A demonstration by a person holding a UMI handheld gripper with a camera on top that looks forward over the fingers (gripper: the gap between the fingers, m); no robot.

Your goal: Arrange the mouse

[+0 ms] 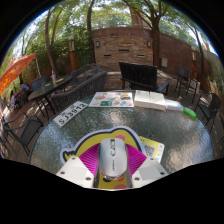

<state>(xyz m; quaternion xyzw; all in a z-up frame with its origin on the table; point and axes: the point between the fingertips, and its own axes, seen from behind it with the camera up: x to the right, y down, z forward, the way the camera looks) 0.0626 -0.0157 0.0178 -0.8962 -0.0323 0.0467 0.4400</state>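
Note:
A white computer mouse (112, 157) sits between my gripper's (112, 170) two fingers, its nose pointing away from me. The magenta pads (90, 160) press against both of its sides, so the gripper is shut on it. Below the mouse lies a colourful mouse mat (150, 148) with yellow and pink patches, on a round glass table (60, 135). I cannot tell whether the mouse rests on the mat or is held just above it.
Beyond the fingers on the table lie a colourful booklet (111, 99), an open white book (156, 99), a black-and-white sign (70, 113) and a green object (190, 113). Dark patio chairs (138, 76) ring the table. A brick wall and trees stand behind.

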